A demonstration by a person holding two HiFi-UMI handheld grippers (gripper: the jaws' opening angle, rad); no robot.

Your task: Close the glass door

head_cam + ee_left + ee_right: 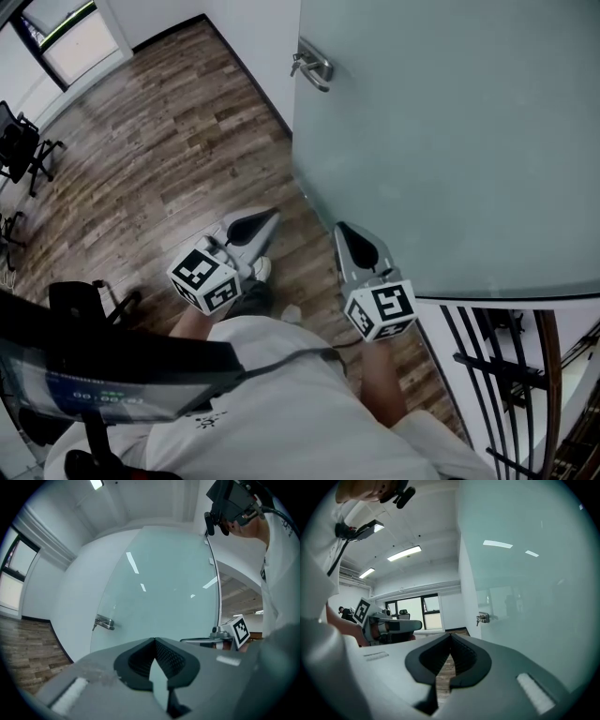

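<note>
Frosted glass door, left claw, right claw pointing forward, closed, empty

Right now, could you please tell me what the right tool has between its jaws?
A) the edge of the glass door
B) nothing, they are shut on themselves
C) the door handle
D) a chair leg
B: in the right gripper view the jaws of the right tool meet at their tips with nothing between, while the glass door rises at its right and the handle lies farther ahead.
</note>
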